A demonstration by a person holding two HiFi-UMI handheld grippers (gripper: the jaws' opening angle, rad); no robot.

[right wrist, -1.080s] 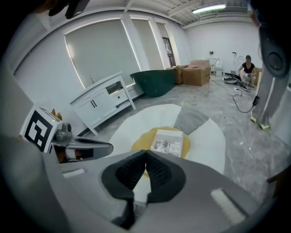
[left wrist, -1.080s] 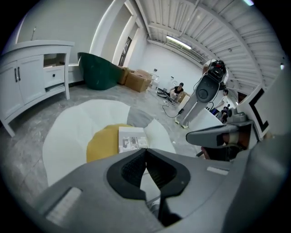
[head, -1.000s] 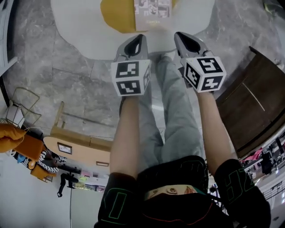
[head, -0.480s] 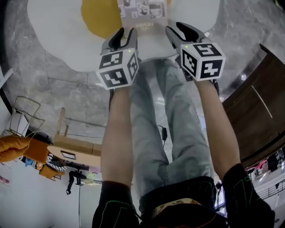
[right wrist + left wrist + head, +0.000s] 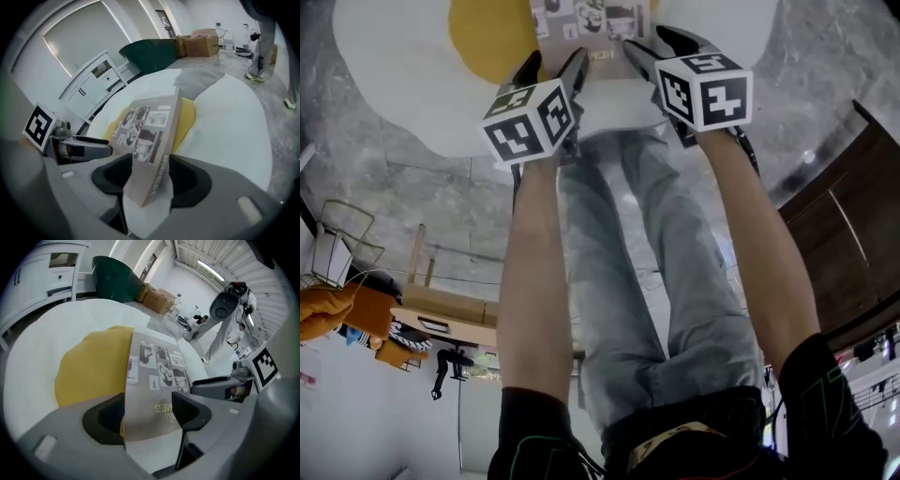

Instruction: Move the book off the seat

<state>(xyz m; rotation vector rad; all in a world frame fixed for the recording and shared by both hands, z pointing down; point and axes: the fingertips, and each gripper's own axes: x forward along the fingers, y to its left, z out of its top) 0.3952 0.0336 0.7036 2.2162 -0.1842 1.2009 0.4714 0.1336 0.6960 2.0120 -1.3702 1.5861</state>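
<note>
Jaws just opened, spread wide: near end of book [image 5: 591, 21] sits between those of left gripper [image 5: 551, 67] and right gripper [image 5: 645, 41] alike, long axis running away.

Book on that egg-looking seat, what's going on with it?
A person with a gripper in each hand is reaching for the book lying on the white and yellow seat. The left gripper and right gripper have just been opening their jaws, with the book's near edge between each pair. Neither clamps it yet.
</note>
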